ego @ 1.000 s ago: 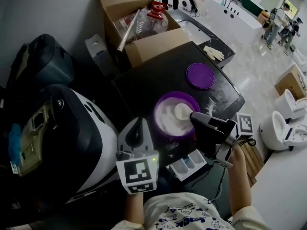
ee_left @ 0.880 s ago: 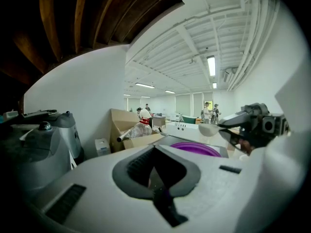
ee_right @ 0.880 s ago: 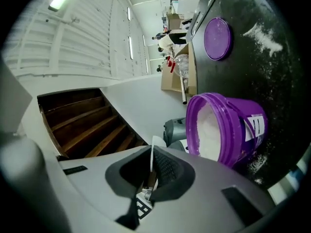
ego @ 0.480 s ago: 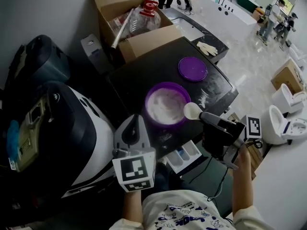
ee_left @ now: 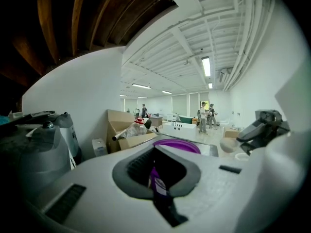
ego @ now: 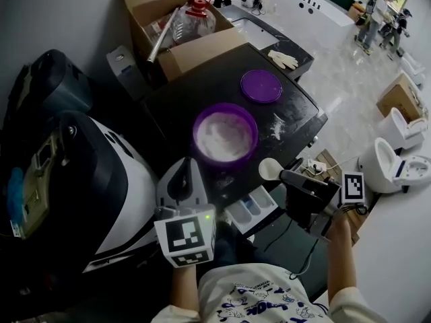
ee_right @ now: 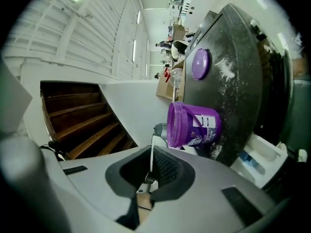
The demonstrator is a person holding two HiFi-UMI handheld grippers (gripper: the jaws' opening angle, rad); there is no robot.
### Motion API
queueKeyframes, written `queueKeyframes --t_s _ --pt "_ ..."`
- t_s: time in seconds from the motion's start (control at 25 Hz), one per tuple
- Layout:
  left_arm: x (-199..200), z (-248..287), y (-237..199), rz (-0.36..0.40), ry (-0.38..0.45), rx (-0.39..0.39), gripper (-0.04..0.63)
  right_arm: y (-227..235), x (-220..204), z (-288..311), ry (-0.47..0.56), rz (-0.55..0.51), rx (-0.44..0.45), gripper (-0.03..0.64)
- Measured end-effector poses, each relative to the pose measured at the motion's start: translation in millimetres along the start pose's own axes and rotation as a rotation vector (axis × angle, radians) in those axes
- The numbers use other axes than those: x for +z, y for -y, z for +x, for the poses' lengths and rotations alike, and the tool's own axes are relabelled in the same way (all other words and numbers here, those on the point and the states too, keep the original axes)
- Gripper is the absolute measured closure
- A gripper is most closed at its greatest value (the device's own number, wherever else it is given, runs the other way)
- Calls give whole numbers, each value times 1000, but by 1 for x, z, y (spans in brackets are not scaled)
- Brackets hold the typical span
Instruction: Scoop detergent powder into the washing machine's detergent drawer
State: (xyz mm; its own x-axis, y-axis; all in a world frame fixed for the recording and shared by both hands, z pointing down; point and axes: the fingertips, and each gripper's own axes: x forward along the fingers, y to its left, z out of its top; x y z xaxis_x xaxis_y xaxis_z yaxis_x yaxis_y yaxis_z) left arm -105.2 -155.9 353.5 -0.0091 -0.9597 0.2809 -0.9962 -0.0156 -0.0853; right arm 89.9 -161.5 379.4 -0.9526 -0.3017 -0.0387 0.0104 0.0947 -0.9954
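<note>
Your right gripper (ego: 288,178) is clamped on the scoop (ego: 271,169). Its own view shows the thin white handle (ee_right: 151,159) pinched between the pads. In the head view the scoop's bowl hangs clear of the tub (ego: 225,134), off its near-right side, between the tub and the open drawer (ego: 252,206). The tub stands open with white powder (ego: 223,136) inside. Its lid (ego: 261,86) lies flat beyond the tub to the right, well apart from it. Loose powder streaks the washer top (ego: 175,113) right of the tub. Your left gripper (ego: 184,170) sits off the tub's near-left side, close to its wall. Its fingers are drawn together on nothing, and only the tub's purple wall shows through the slit.
</note>
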Motion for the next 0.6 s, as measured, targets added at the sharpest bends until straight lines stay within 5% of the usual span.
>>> queueKeyframes --t_s 0.32,0.6 --pt "-7 -5 10 5 -14 -5 592 35 -15 -24 -5 -30 -113 594" --pt "-13 -9 16 4 -23 -1 592 83 -29 -42 -39 -95 -305 594"
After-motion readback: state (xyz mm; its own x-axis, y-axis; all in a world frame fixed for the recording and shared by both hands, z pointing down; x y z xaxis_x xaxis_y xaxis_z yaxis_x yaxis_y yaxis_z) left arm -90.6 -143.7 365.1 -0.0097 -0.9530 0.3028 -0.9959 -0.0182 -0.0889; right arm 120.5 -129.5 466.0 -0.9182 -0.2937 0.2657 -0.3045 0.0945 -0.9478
